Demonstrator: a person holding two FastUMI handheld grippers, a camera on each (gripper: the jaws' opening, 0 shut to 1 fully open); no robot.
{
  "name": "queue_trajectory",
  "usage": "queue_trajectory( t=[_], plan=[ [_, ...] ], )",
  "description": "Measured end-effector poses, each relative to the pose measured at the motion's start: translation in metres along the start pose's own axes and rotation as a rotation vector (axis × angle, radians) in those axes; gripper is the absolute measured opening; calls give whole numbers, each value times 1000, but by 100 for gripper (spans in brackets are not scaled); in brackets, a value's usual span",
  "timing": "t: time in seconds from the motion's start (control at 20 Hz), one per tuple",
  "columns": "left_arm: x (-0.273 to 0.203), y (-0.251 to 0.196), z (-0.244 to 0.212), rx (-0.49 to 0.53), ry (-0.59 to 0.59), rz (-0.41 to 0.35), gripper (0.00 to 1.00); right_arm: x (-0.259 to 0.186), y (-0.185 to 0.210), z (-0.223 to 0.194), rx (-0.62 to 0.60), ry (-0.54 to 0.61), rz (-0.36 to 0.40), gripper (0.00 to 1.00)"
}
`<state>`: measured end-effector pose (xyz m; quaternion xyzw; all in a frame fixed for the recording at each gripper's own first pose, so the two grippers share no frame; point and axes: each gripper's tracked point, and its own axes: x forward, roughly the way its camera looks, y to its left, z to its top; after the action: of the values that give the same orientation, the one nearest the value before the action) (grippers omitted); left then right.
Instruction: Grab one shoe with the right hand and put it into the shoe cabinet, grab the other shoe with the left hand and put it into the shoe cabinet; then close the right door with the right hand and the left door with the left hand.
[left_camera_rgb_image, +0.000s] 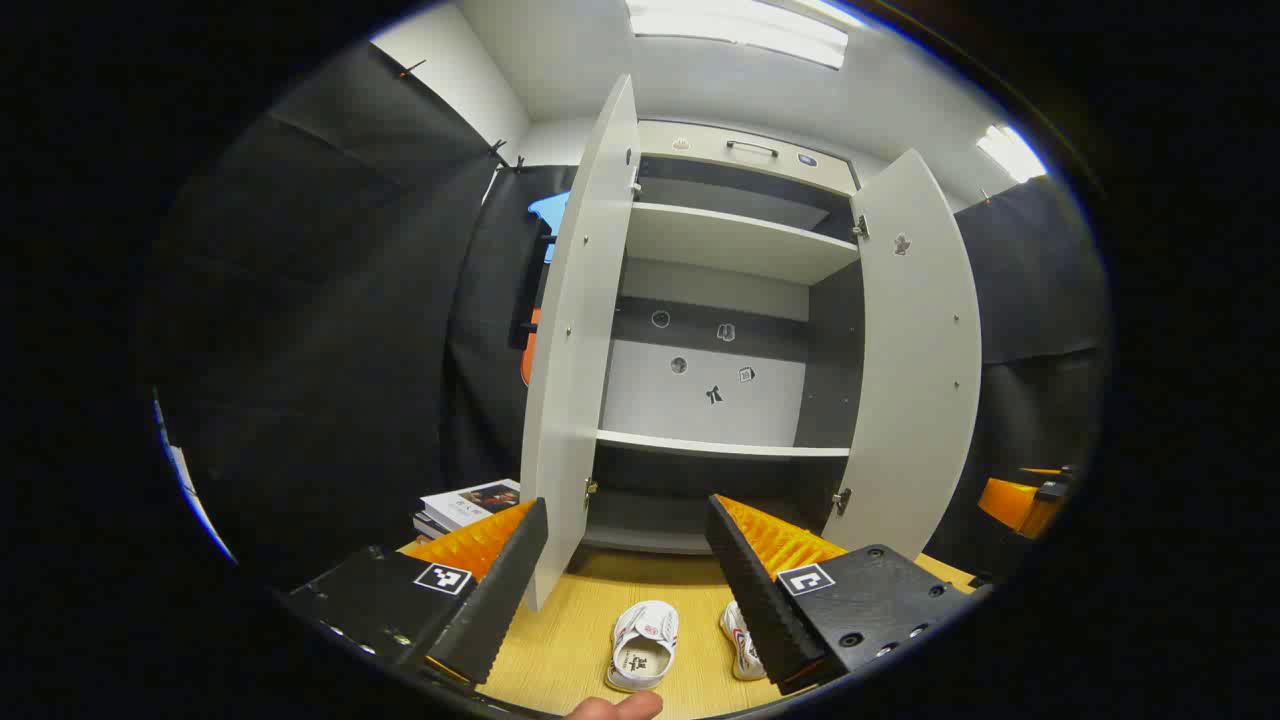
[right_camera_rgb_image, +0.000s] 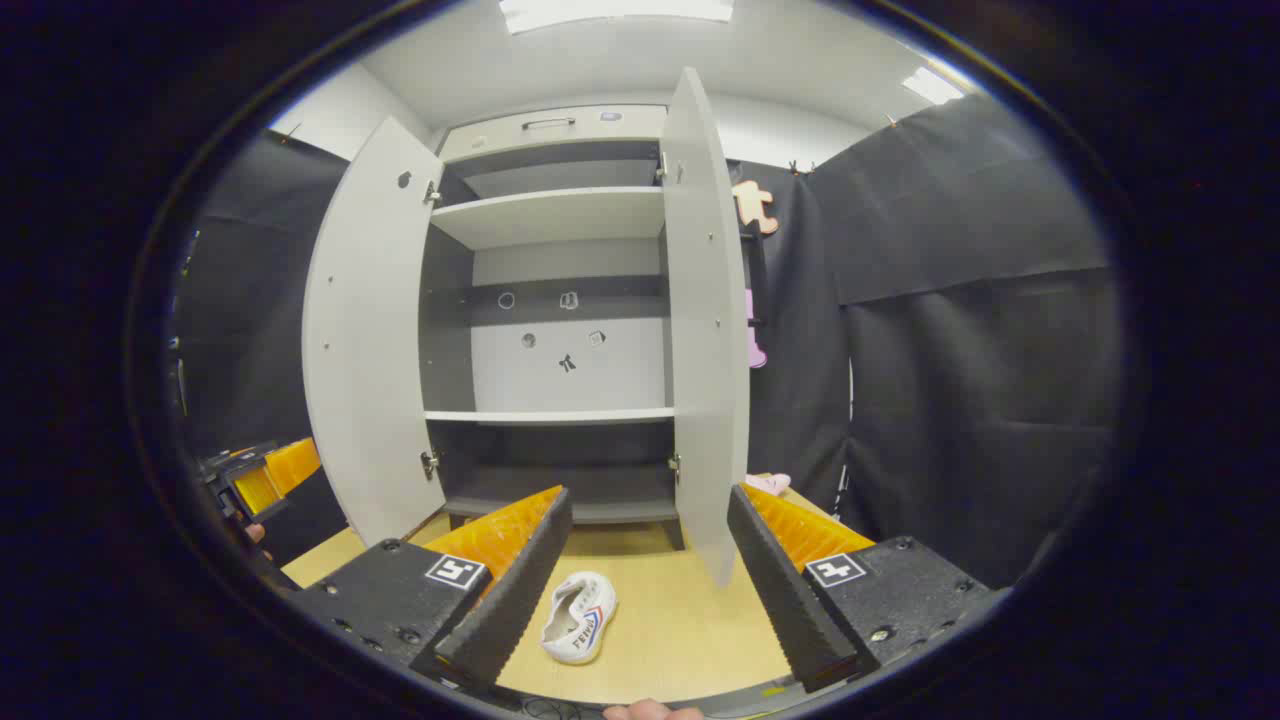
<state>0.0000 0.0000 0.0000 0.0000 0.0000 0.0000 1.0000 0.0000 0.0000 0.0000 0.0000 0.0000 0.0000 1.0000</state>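
Note:
Two white shoes lie on the wooden floor in front of the open shoe cabinet (left_camera_rgb_image: 730, 440). In the left gripper view, one shoe (left_camera_rgb_image: 644, 645) lies between my fingers and the other shoe (left_camera_rgb_image: 741, 640) is partly hidden behind my right finger. My left gripper (left_camera_rgb_image: 630, 585) is open above them. In the right gripper view, one white shoe (right_camera_rgb_image: 580, 617) lies near my left finger. My right gripper (right_camera_rgb_image: 650, 575) is open and empty. Both cabinet doors, left door (left_camera_rgb_image: 575, 350) and right door (right_camera_rgb_image: 705, 330), stand wide open, and the shelves (right_camera_rgb_image: 550, 415) are bare.
A stack of books (left_camera_rgb_image: 465, 507) lies left of the cabinet. A pink object (right_camera_rgb_image: 768, 484) sits on the floor right of the cabinet. The other gripper (right_camera_rgb_image: 255, 480) appears at the far left of the right gripper view, and the other gripper (left_camera_rgb_image: 1025, 500) at the far right of the left one.

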Motion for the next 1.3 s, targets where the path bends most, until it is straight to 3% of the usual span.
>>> queue_trajectory(
  t=[1.3],
  plan=[
    [4, -5, -2, 38, -6, -11, 95, 10, 0, -5, 0, 15, 10, 99]
  ],
)
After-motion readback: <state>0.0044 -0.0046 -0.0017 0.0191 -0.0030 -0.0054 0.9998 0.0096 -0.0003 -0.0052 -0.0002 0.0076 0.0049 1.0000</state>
